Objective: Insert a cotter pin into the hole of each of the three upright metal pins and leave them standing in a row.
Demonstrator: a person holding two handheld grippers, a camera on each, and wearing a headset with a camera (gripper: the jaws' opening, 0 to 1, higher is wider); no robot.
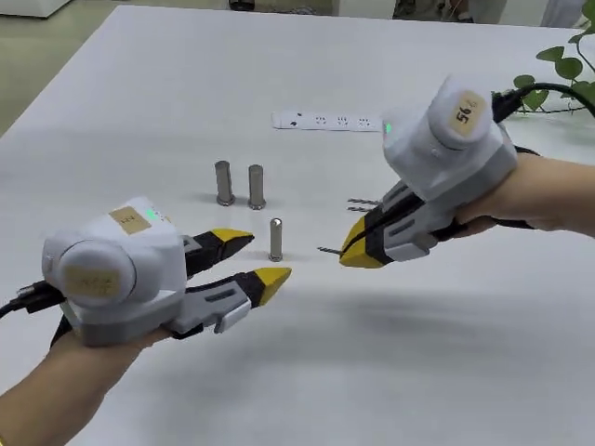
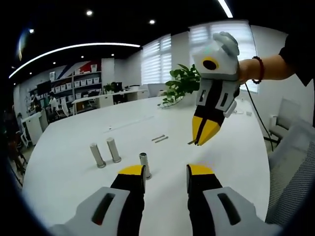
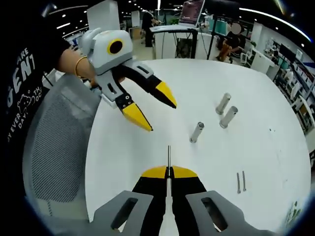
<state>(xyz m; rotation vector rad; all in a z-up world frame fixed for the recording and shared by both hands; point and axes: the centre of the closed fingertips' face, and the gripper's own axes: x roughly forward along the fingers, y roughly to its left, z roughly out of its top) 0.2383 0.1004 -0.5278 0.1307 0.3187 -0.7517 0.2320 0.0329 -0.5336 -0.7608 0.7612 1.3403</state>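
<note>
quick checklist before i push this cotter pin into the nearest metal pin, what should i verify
1. Cotter pin clamped in right gripper, jaws shut: ok.
2. Left gripper jaws open beside nearest metal pin, not holding it: ok.
3. Nearest metal pin and both rear metal pins upright: ok.
4. Nearest metal pin's hole facing the cotter pin: cannot tell.
5. Two spare cotter pins lying on the table: ok.
6. Three pins in a row: not ok, nearest stands forward of the rear metal pins.
</note>
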